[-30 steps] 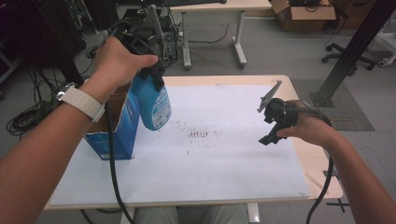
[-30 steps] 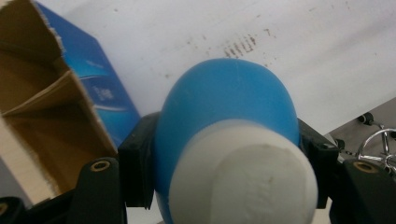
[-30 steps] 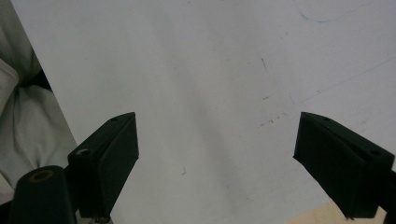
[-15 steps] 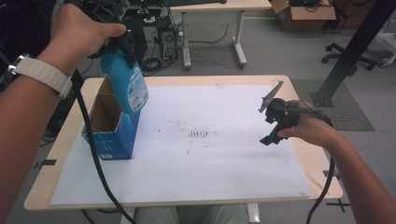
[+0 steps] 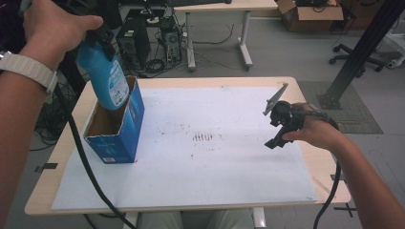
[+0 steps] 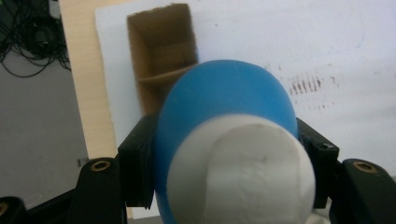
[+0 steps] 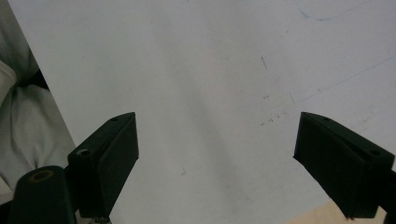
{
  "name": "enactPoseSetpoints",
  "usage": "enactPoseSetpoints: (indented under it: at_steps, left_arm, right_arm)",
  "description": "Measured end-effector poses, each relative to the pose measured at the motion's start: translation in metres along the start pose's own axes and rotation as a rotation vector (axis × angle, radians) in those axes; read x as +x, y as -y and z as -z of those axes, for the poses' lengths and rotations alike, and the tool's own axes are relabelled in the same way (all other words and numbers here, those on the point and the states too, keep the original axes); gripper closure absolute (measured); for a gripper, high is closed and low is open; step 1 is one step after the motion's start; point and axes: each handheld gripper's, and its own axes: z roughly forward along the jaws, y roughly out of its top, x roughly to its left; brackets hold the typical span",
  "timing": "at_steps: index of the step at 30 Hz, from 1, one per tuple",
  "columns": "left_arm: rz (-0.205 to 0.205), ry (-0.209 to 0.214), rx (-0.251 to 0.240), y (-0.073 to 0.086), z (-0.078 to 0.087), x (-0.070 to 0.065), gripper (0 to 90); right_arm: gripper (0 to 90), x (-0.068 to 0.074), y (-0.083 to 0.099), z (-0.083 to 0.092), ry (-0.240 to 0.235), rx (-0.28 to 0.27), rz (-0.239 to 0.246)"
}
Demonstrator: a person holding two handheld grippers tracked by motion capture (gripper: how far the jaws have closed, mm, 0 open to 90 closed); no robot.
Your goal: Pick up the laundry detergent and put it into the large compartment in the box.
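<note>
A blue bottle (image 5: 109, 81) with a white cap (image 6: 243, 172) hangs tilted over the open top of a blue cardboard box (image 5: 122, 131). My left gripper (image 5: 99, 39) is shut on its neck, a black jaw on each side of the bottle (image 6: 224, 102). In the left gripper view the box (image 6: 161, 56) lies beyond the bottle, brown inside with a divider. My right gripper (image 5: 273, 136) hovers at the table's right side above the white sheet (image 5: 215, 162). Its jaws stand wide open with nothing between them (image 7: 217, 140).
The white sheet covers most of the wooden table (image 5: 305, 95) and has dark smudges (image 5: 203, 137) at its middle. The left gripper's cable (image 5: 86, 167) trails down past the box. Beyond the table stand a desk, computers, a black post and a chair.
My left hand has carried the bottle up and to the left, from in front of the box's right side to above its opening. The right hand has kept still.
</note>
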Motion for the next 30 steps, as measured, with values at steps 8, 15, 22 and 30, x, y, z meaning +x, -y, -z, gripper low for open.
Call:
enactPoseSetpoints:
  at_steps: [8, 15, 22, 30]
  left_arm:
    - [0.033, -0.039, 0.005, 0.003, -0.014, 0.014, 37.2]
    - [0.039, -0.047, 0.02, 0.006, -0.04, 0.022, 37.2]
    - [0.033, -0.069, 0.022, 0.01, -0.067, 0.027, 37.2]
    - [0.054, -0.06, 0.039, 0.018, -0.103, 0.035, 37.2]
  right_arm:
    - [13.7, -0.001, -0.001, -0.002, 0.0, -0.002, -0.004]
    - [13.7, -0.001, -0.002, -0.004, -0.004, 0.0, 0.0]
    - [13.7, -0.001, -0.002, -0.004, -0.002, 0.004, -0.008]
    - [13.7, -0.002, -0.001, -0.007, -0.002, 0.011, -0.014]
